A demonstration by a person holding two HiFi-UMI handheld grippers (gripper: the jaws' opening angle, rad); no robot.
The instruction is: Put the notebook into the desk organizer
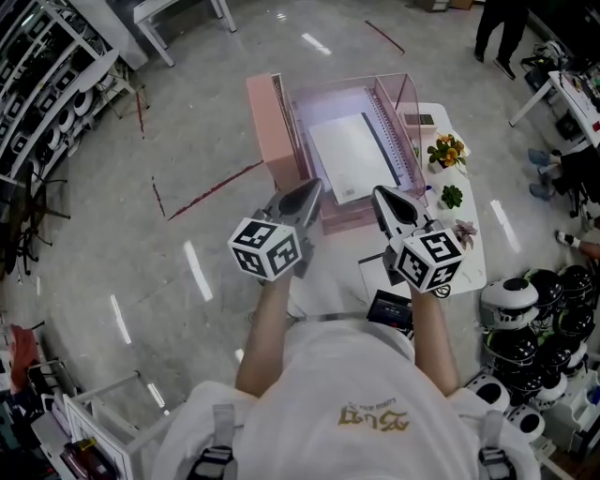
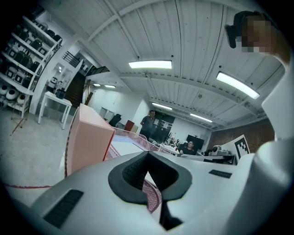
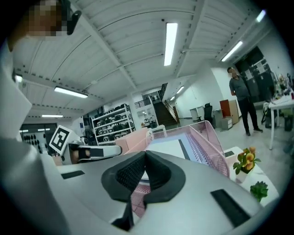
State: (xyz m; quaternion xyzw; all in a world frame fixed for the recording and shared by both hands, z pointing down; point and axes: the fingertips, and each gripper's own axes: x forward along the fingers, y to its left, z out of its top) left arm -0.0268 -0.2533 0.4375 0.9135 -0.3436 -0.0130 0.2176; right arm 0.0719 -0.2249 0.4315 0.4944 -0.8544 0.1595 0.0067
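Observation:
The white spiral-bound notebook (image 1: pixel 354 155) lies flat inside the pink mesh desk organizer (image 1: pixel 394 94), whose solid pink side (image 1: pixel 272 127) stands at the left. Both grippers are held up in the air in front of the organizer, short of its near edge. My left gripper (image 1: pixel 314 187) is shut with nothing between its jaws. Beside it, my right gripper (image 1: pixel 380 194) is likewise shut and empty. The left gripper view looks past its closed tips (image 2: pixel 148 153) at the pink side (image 2: pixel 89 140). In the right gripper view, the notebook (image 3: pixel 170 147) and mesh wall (image 3: pixel 211 147) show beyond the closed tips (image 3: pixel 145 153).
The organizer stands on a small white table (image 1: pixel 469 244) with little potted plants (image 1: pixel 447 150) along its right edge and a dark card (image 1: pixel 389 307) at its front. Helmets (image 1: pixel 525 319) are piled to the right, shelving (image 1: pixel 37 103) stands at the left, and a person (image 1: pixel 497 28) stands far back.

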